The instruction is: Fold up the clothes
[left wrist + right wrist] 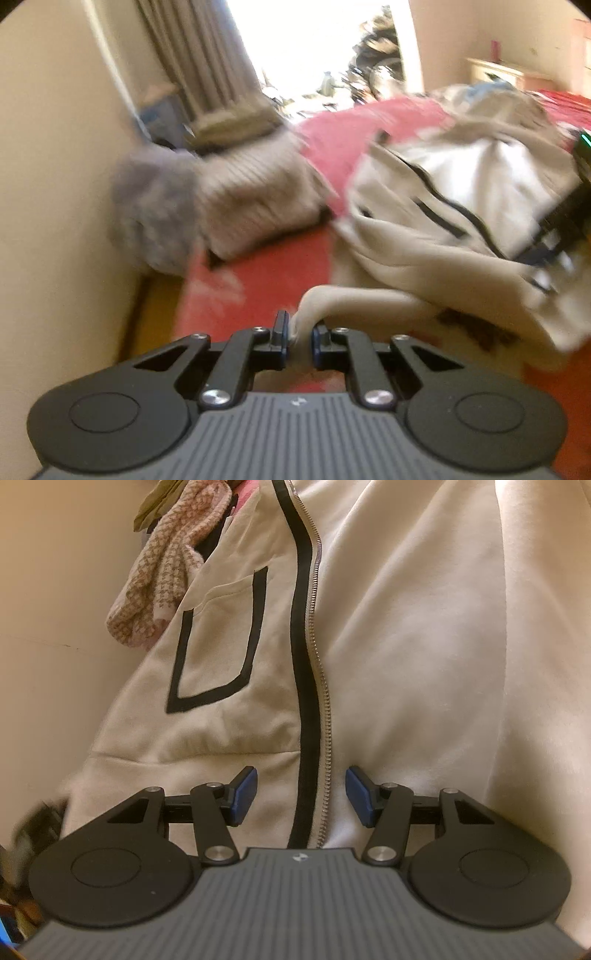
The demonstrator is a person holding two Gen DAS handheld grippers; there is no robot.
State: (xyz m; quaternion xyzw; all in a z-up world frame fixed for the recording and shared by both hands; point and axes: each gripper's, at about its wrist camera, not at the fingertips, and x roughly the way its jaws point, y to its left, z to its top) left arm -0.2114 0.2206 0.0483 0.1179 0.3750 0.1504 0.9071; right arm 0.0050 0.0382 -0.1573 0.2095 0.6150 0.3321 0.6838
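**Cream jacket pinched on the red bed**

While the left gripper (300,338) clamps a fold of the cream zip jacket (461,184) lying on the red bedspread (258,266), the right gripper (301,797) is spread wide astride its zipper (319,686), holding nothing. Its blurred logo cannot be read.

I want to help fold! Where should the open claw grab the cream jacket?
Probably the front edge by the zipper. The right claw is open right over it on the cream jacket, so push straight ahead and pinch. The left claw already grips another bit.
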